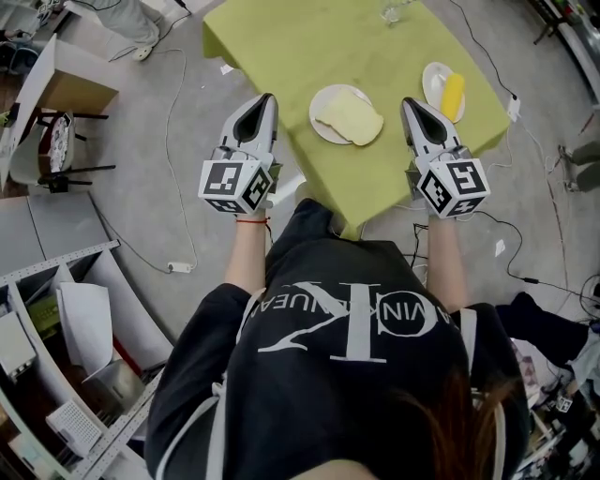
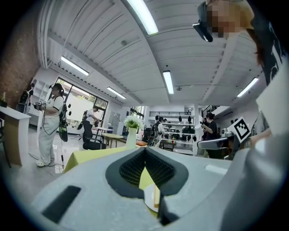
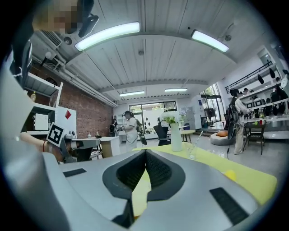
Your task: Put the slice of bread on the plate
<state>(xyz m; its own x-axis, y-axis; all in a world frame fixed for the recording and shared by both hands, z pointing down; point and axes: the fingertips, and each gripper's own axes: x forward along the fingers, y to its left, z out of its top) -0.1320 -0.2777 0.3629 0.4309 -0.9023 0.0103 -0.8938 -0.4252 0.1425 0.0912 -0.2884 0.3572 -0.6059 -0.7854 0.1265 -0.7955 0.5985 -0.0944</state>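
Note:
In the head view a pale slice of bread (image 1: 352, 117) lies on a white plate (image 1: 322, 97) near the front edge of the green table (image 1: 300, 42), overhanging the plate's right rim. My left gripper (image 1: 268, 97) hovers just left of the plate, jaws together and empty. My right gripper (image 1: 409, 101) hangs to the plate's right, also shut with nothing in it. In the left gripper view the closed tips (image 2: 145, 149) point level over the table, and the plate (image 2: 150, 201) shows below them. The right gripper view shows its shut tips (image 3: 145, 151) over green cloth.
A smaller white plate (image 1: 432, 79) with a yellow item (image 1: 453, 95) sits at the table's right. A glass (image 1: 394, 11) stands at the far edge, a vase with flowers (image 3: 175, 134) beside it. Cables cross the floor, shelving (image 1: 56, 319) stands left, and people are in the background.

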